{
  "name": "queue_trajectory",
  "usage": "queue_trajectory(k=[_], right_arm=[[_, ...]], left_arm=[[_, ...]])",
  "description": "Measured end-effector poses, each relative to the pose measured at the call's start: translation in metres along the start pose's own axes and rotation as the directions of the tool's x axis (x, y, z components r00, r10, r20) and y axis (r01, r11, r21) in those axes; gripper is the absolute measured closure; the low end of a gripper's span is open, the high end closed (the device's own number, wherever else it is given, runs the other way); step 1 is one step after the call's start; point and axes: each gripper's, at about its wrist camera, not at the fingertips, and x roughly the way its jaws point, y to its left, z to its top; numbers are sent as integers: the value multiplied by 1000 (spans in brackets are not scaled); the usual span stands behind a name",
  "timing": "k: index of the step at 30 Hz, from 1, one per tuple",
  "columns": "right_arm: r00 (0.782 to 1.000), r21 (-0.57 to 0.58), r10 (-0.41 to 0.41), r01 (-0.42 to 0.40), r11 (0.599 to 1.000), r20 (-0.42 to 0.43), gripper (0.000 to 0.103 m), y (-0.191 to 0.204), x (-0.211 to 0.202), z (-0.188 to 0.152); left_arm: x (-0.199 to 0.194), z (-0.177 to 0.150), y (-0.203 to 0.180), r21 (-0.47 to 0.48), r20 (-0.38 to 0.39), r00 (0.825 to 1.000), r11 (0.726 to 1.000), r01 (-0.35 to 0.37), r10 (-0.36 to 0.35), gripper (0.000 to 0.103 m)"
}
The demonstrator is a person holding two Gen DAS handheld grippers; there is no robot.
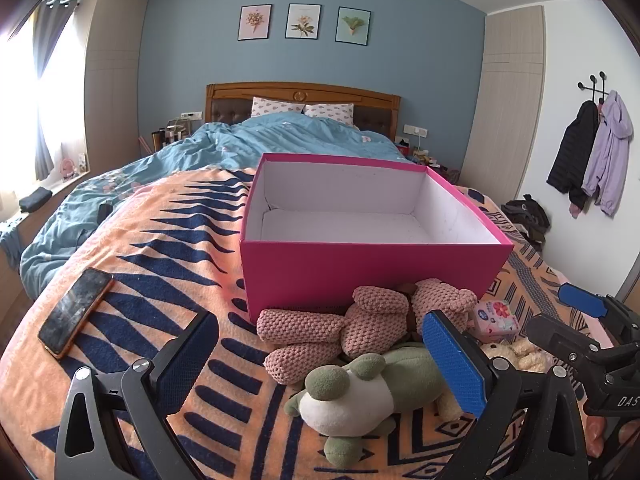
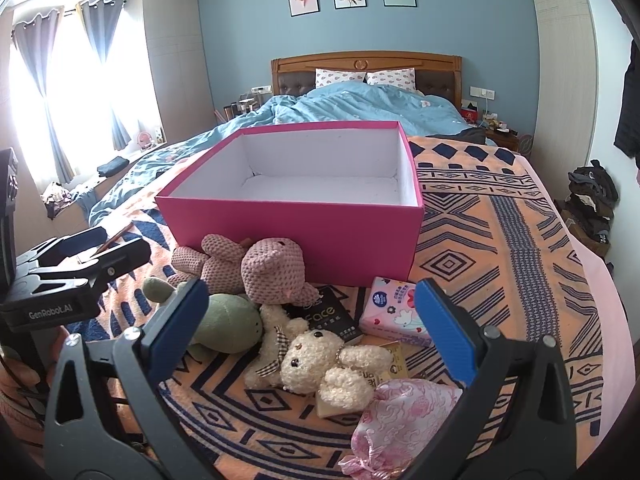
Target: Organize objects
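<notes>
Both wide open, nothing held: left gripper over green plush frog, right gripper over cream curly teddy bear. Empty pink cardboard box just behind. Risk: tangled, touching toys, so snagging pink knitted bunny too.

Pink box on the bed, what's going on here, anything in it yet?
Nothing yet. The pink box stands open and empty on the patterned blanket. A person holds both grippers just short of the pile in front of it; the left gripper and right gripper are both open and hold nothing. Waiting to be sorted: pink knitted plush, green plush, cream teddy bear, tissue pack, black pack and pink satin pouch. A phone lies apart.
</notes>
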Motion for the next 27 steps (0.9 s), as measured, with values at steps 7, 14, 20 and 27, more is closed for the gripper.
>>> queue_trajectory(k=[7,14,20,27], right_arm=[[1000,0,5,-5,1000,-3,0,0,1,0],[1000,-10,3,-3,1000,4,0,-2,-5,-1],[998,-14,56,-57,998,-14,0,-15,-22,-7],[972,-87,211,-221,971,-106,1,-17,-58,-35]], left_arm=[[0,0,0,-1,0,1000,1000,-1,1,0],[-2,1,1,0,5,1000,1000,15,-15,0],[-8,0,7,0,14,999,999,46,-46,0],[-11,-2,15,-24,14,999,999,31,-31,0]])
